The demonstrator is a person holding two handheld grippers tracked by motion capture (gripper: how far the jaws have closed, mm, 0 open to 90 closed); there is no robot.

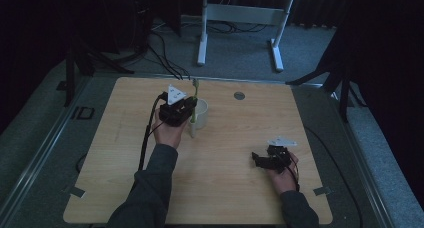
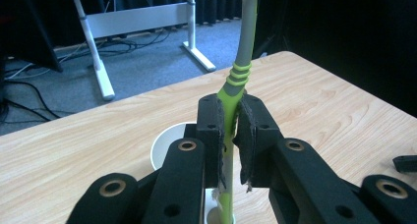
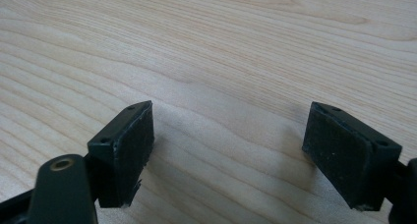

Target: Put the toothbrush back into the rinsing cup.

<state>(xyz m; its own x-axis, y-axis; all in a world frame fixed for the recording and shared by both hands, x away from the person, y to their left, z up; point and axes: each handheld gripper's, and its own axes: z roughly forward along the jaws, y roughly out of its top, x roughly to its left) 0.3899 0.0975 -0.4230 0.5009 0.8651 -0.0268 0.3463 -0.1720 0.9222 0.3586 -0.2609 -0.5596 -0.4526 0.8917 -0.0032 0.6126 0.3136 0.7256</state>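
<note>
now left gripper point(image 2: 231, 135) clamps green toothbrush point(image 2: 235, 86) (over white cup point(image 2: 162, 145)); right gripper point(image 3: 228, 145) wide open, empty.

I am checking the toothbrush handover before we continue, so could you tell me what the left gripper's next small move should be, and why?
Probably a short shift toward the white cup, then down. The left gripper is shut on the green toothbrush, held roughly upright, and in the high view its lower end seems to hang just outside the cup's near rim. The right gripper rests open over bare table, well clear.
</note>
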